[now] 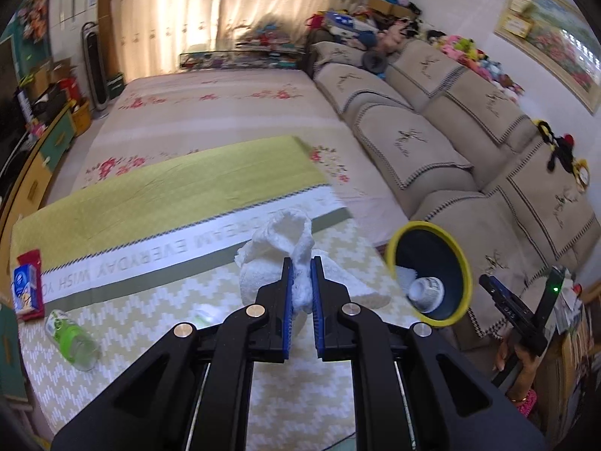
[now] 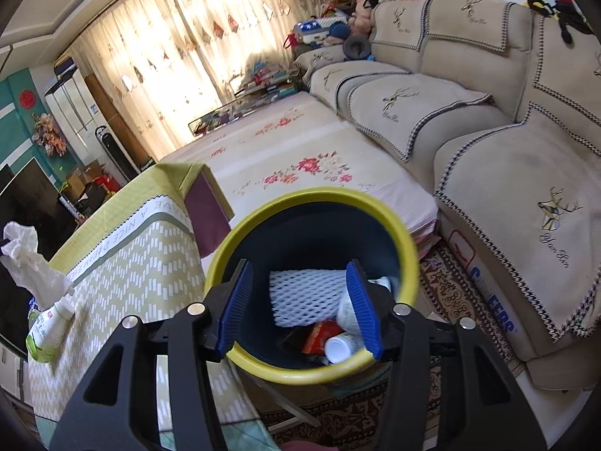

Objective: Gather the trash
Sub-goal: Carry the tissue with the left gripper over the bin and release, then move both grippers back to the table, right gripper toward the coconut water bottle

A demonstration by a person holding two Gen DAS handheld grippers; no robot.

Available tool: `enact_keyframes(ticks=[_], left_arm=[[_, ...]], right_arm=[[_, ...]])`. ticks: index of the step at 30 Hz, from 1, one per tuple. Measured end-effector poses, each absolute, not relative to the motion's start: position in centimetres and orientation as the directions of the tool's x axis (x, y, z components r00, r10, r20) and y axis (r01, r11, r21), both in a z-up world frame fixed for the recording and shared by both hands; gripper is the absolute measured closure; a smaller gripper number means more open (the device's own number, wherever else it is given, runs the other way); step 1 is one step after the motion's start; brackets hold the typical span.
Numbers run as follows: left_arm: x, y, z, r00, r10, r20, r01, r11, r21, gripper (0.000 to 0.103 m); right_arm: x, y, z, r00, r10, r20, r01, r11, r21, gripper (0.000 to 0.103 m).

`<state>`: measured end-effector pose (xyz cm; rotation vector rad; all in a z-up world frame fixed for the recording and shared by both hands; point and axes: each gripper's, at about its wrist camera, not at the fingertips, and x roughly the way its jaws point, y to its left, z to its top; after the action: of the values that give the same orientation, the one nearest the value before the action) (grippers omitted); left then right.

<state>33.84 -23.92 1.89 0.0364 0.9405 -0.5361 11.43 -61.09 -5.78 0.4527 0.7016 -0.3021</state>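
Note:
My left gripper point(image 1: 301, 287) is shut on a crumpled white paper towel point(image 1: 280, 242) and holds it above the table with the yellow-green zigzag cloth point(image 1: 142, 300). The towel also shows at the left of the right wrist view point(image 2: 26, 259). A yellow-rimmed dark bin point(image 1: 432, 272) is tilted beside the table's right edge. In the right wrist view the bin point(image 2: 311, 203) holds white foam netting point(image 2: 304, 293), a red wrapper and small white bottles. My right gripper point(image 2: 298, 300) is open with its jaws over the bin's mouth. A clear bottle with a green label point(image 1: 71, 334) lies on the table.
A blue and white carton point(image 1: 25, 289) on a red packet sits at the table's left edge. A beige sofa point(image 2: 488, 131) runs along the right. A floral mattress point(image 1: 225, 112) lies beyond the table. A patterned rug point(image 2: 450, 300) covers the floor by the bin.

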Motion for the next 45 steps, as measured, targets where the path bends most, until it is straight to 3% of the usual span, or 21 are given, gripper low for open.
enact_keyframes(ticks=[11,23,25,27,28,35,45], left_arm=[[28.9,-38.3,2.9,0.360,-0.532,-0.767,0.654,0.730,-0.199,0.093],[29.8,-54.0,-3.3,0.241,-0.508,-0.827,0.731,0.656,-0.190,0.092],[30.3,-55.3,-4.7,0.228,-0.486,-0.844,0.723,0.665,-0.187,0.085],[30.7,-56.9,-6.2,0.217,-0.452,-0.865,0.722,0.671,-0.169,0.051],[30.7,-57.4,-6.8,0.218,-0.443,-0.869,0.716,0.678,-0.166,0.044],[30.4,-56.1,-6.8,0.220,-0.473,-0.853,0.705,0.682,-0.196,0.040],[26.3,-44.4,-1.7,0.408,-0.534,-0.740,0.658,0.734,-0.167,0.024]], right_arm=[[5.9,-64.6,-5.1,0.727,-0.198,-0.657,0.481,0.830,0.283,0.050],[3.5,-67.6,-7.6,0.702,-0.195,-0.685,0.529,0.787,0.318,0.048],[3.7,-67.7,-8.1,0.698,-0.188,-0.691,0.528,0.787,0.320,0.047],[3.8,-67.7,-8.4,0.695,-0.181,-0.696,0.526,0.787,0.322,0.047],[3.9,-67.7,-8.4,0.695,-0.178,-0.697,0.525,0.788,0.322,0.047],[4.2,-66.8,-8.6,0.696,-0.167,-0.699,0.510,0.799,0.317,0.046],[6.1,-62.6,-8.8,0.695,-0.100,-0.712,0.435,0.847,0.305,0.044]])
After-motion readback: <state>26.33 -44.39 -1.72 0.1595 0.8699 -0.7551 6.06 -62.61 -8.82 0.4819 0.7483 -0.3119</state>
